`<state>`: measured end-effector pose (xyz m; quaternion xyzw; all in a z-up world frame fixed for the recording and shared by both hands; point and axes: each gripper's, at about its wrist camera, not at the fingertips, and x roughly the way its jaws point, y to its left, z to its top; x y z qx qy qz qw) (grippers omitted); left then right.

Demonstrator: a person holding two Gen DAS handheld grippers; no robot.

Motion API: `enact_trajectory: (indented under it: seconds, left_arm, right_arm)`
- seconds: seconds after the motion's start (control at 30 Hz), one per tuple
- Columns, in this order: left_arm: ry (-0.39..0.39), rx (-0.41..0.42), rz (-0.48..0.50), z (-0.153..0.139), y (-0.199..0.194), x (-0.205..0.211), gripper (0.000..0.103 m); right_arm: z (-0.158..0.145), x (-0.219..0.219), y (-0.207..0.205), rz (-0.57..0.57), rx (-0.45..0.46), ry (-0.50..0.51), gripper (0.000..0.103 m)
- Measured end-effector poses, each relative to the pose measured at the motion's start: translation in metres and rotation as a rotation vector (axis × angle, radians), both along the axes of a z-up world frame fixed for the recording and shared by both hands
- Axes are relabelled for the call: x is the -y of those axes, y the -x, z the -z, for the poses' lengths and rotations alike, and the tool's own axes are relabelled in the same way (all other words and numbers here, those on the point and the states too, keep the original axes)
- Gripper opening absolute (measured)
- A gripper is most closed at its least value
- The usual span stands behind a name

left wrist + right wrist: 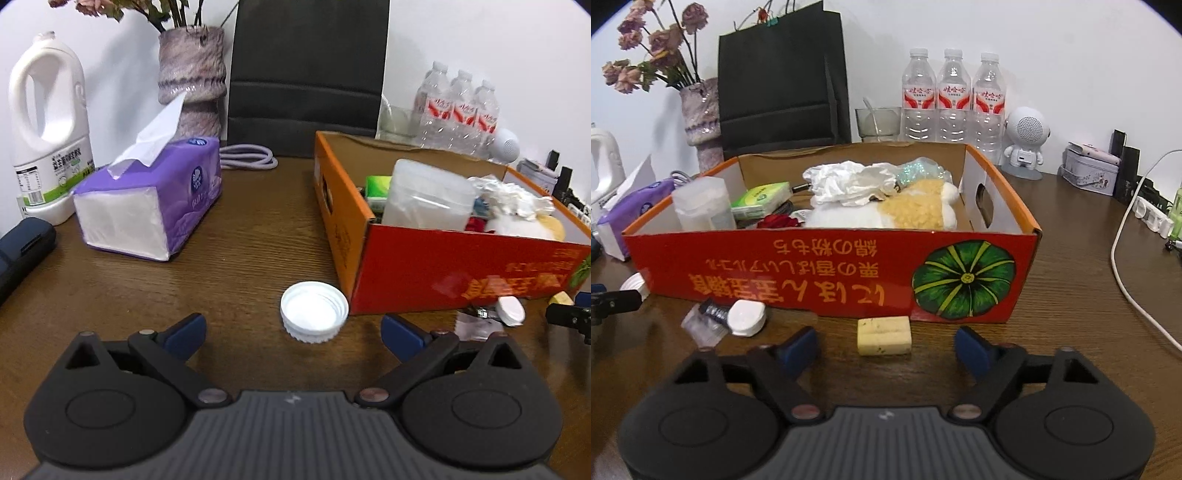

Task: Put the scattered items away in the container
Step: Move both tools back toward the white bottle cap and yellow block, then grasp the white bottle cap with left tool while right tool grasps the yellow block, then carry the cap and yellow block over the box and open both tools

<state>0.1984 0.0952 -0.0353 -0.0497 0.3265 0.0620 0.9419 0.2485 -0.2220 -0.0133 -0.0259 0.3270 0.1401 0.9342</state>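
A white bottle cap (314, 312) lies open side up on the brown table, just ahead of my left gripper (291, 332), whose blue pads stand wide apart and open. A pale yellow eraser-like block (884, 335) lies in front of the red-orange cardboard box (831, 280), just beyond my right gripper (886, 350), which is open with its pads clear of the block. The box (443, 266) holds several items: a clear plastic container, crumpled tissue, a plush toy. A small white lidded case (747, 316) and a clear wrapper (701, 325) lie left of the block.
A purple tissue pack (155, 199), a white jug (48, 125) and a vase (192, 74) stand at the left. Water bottles (951, 96), a black bag (783, 77), a glass, a white speaker (1025, 140), a tin and a white cable (1123, 258) lie behind and to the right.
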Motion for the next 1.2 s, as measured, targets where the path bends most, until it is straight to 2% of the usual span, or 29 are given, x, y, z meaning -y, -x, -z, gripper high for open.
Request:
enact_trajectory:
  seconds: [0.07, 0.1, 0.13, 0.2, 0.23, 0.27, 0.3, 0.33, 0.63, 0.97, 1.2]
  left_arm:
    - [0.000, -0.012, -0.001, 0.001, -0.006, -0.001, 0.098]
    - [-0.003, -0.009, 0.001, 0.001, -0.007, 0.000, 0.089]
    - [-0.005, -0.004, 0.008, 0.000, -0.007, 0.001, 0.085]
    - [-0.007, 0.010, 0.030, -0.001, -0.005, 0.003, 0.062]
    - [-0.011, 0.013, 0.033, -0.001, -0.004, 0.005, 0.058]
    - [-0.016, 0.014, 0.031, -0.002, -0.003, 0.005, 0.053]
    - [-0.015, 0.016, 0.031, -0.002, -0.002, 0.006, 0.045]
    - [-0.011, 0.019, 0.033, -0.003, -0.001, 0.005, 0.041]
    - [0.021, 0.057, 0.049, -0.006, 0.018, 0.010, 0.041]
    - [0.079, 0.140, 0.124, -0.017, 0.070, 0.035, 0.041]
    - [0.038, 0.205, 0.197, -0.021, 0.098, 0.075, 0.041]
  right_arm:
    - [0.000, -0.001, -0.002, 0.008, 0.003, 0.001, 0.066]
    - [0.000, -0.001, -0.002, 0.010, 0.004, 0.004, 0.066]
    - [0.000, -0.002, -0.001, 0.012, 0.006, 0.008, 0.061]
    - [-0.001, -0.002, 0.000, 0.012, 0.014, 0.012, 0.047]
    - [-0.001, -0.003, 0.000, 0.010, 0.018, 0.012, 0.036]
    - [-0.001, -0.003, 0.001, 0.004, 0.019, 0.009, 0.030]
    - [-0.002, -0.002, 0.001, -0.008, 0.018, -0.002, 0.029]
    - [-0.002, -0.002, 0.001, -0.018, 0.017, -0.012, 0.029]
    - [-0.005, 0.002, 0.015, -0.030, 0.038, -0.045, 0.029]
    - [-0.018, 0.012, 0.070, -0.058, 0.127, -0.067, 0.029]
    - [-0.022, 0.005, 0.102, -0.107, 0.164, -0.076, 0.029]
